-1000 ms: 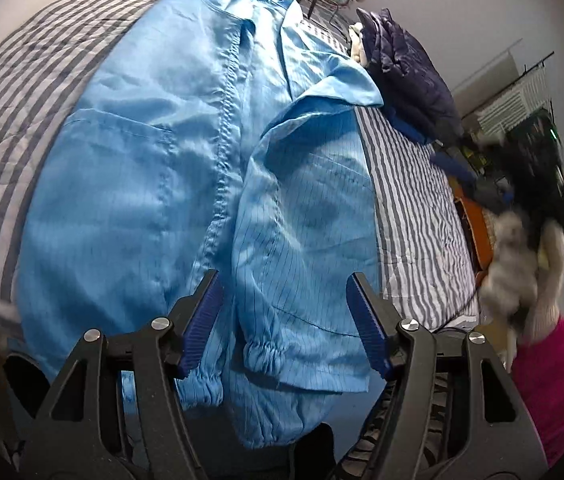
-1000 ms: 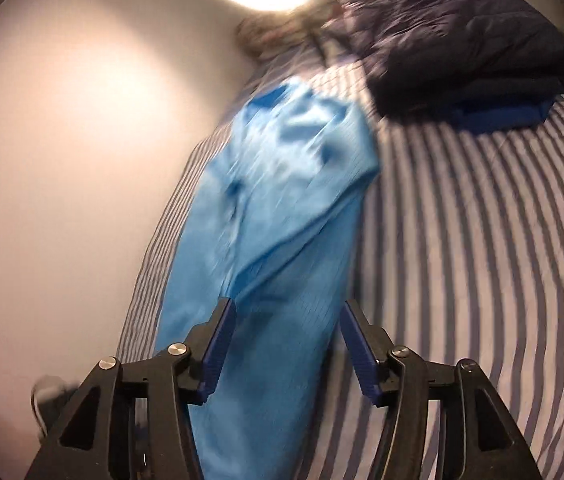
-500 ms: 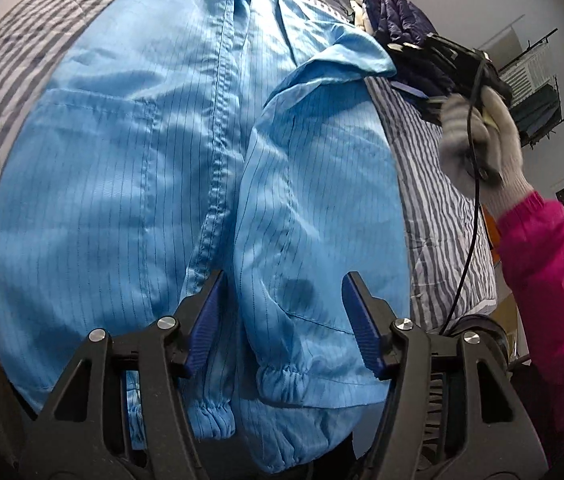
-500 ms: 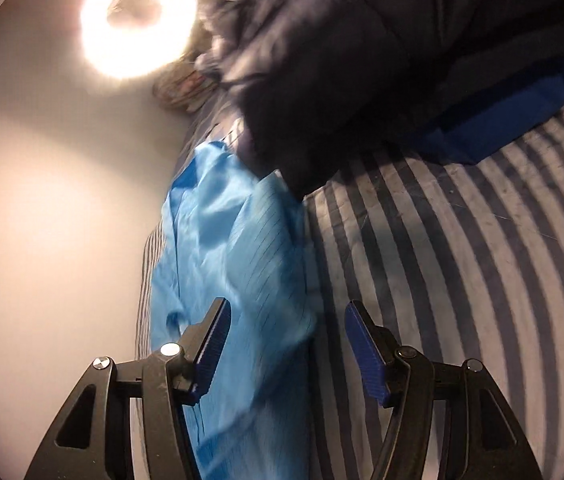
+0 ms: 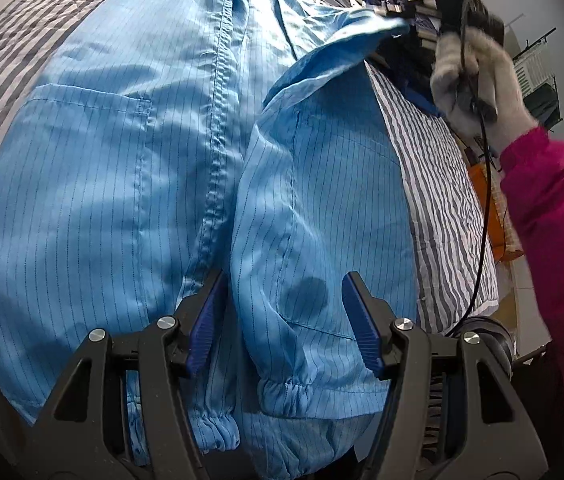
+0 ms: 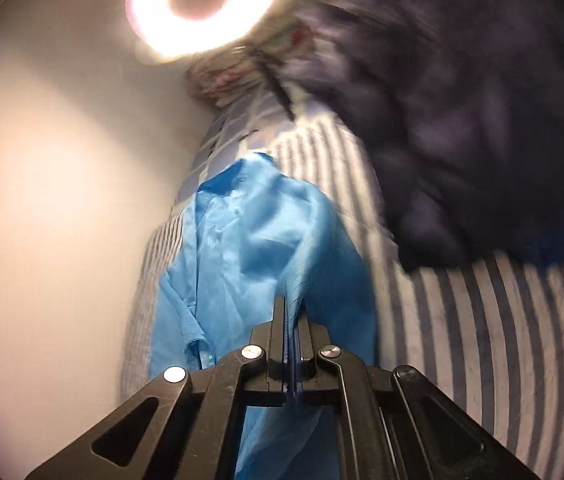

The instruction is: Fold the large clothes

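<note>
A light blue pinstriped jacket (image 5: 122, 160) lies front up on the striped bed, one sleeve (image 5: 322, 200) folded down over its front, elastic cuff (image 5: 314, 392) nearest me. My left gripper (image 5: 284, 292) hovers open over the lower sleeve, a blue pad on either side of it, not pressing. At the far shoulder a gloved hand (image 5: 470, 80) holds my right gripper (image 5: 402, 24). In the right wrist view the right gripper (image 6: 292, 308) is shut on a lifted fold of the jacket (image 6: 250, 248).
A dark navy padded coat (image 6: 482, 120) lies piled on the striped sheet (image 6: 502, 340) right of the jacket. A ring light (image 6: 200, 0) glares above a white wall on the left. A pink sleeve (image 5: 554, 220) and an orange object (image 5: 482, 192) lie beyond the bed's right edge.
My right gripper swept over to the jacket's far shoulder and closed on the fabric there, lifting a fold. My left gripper sank a little closer to the sleeve, still open.
</note>
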`<state>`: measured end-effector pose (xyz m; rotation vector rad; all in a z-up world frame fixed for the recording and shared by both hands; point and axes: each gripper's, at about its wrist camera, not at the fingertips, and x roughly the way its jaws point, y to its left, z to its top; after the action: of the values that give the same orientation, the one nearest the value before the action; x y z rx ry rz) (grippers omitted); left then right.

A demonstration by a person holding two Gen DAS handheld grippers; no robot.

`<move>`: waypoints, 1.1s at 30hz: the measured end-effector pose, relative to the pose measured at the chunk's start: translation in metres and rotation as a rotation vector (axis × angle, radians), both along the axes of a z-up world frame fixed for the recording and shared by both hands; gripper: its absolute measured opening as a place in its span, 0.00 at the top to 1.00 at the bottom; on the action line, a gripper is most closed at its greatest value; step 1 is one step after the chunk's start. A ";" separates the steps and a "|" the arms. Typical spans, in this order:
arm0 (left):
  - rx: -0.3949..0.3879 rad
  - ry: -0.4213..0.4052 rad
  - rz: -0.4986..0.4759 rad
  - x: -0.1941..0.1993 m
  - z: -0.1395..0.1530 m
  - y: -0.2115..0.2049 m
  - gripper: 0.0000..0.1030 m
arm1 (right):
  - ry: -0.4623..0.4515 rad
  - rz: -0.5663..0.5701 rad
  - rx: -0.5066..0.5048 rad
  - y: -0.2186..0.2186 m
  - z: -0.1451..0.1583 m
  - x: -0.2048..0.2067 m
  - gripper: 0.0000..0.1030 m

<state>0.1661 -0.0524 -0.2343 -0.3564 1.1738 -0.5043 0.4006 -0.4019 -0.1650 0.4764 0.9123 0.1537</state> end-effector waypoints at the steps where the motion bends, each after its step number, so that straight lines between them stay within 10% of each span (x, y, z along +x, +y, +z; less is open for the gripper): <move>1: -0.003 0.000 0.000 0.000 0.000 0.000 0.41 | -0.009 0.028 -0.055 0.018 0.005 0.008 1.00; 12: -0.008 -0.015 0.000 -0.004 -0.002 -0.002 0.41 | 0.102 0.238 -0.303 0.139 -0.052 0.077 1.00; 18: -0.017 -0.002 -0.001 -0.004 -0.001 -0.004 0.41 | 0.171 0.353 -0.214 0.151 -0.059 0.072 0.70; 26: -0.127 -0.025 0.007 -0.012 0.023 0.005 0.41 | 0.093 0.289 -0.064 0.054 0.031 -0.056 0.53; 33: -0.104 -0.088 0.121 -0.015 0.041 0.039 0.41 | 0.259 0.240 0.023 0.009 0.009 -0.217 0.46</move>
<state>0.1509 -0.0137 -0.1929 -0.4877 1.0364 -0.4718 0.1832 -0.3926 -0.1556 0.4120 1.2229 0.3269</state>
